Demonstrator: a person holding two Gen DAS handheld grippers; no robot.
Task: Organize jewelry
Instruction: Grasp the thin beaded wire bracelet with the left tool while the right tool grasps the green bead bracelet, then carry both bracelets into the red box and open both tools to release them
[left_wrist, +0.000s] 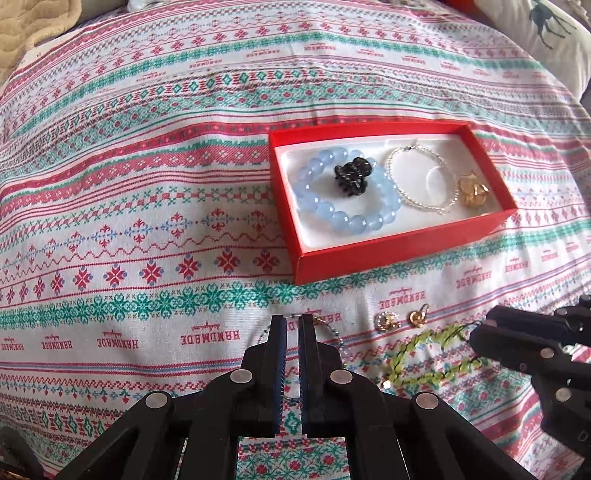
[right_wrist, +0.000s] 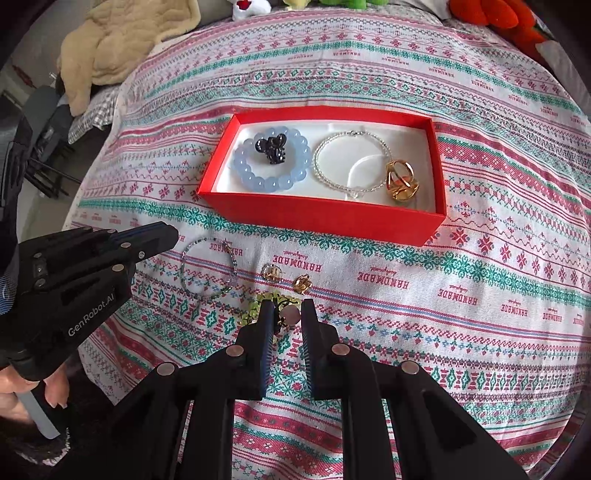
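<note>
A red box (right_wrist: 314, 218) on the patterned bedspread holds a blue bead bracelet (right_wrist: 258, 181), a black hair claw (right_wrist: 273, 149), a pearl bracelet (right_wrist: 332, 177) and a gold clip (right_wrist: 400, 181). In front of it lie a thin beaded bracelet (right_wrist: 208, 269), a silver earring (right_wrist: 272, 273) and a gold earring (right_wrist: 302, 282). My right gripper (right_wrist: 288, 306) is shut on a green bead bracelet (left_wrist: 424, 373) with a pink disc (right_wrist: 290, 315), and part of it hangs off the cloth. My left gripper (left_wrist: 293, 319) is shut and empty, just above the thin bracelet's left side.
A beige blanket (right_wrist: 122, 44) lies at the far left of the bed. Plush toys (right_wrist: 498, 18) line the far edge, and a deer-print pillow (left_wrist: 546, 33) sits at the far right. A hand (right_wrist: 22, 391) holds the left gripper's handle.
</note>
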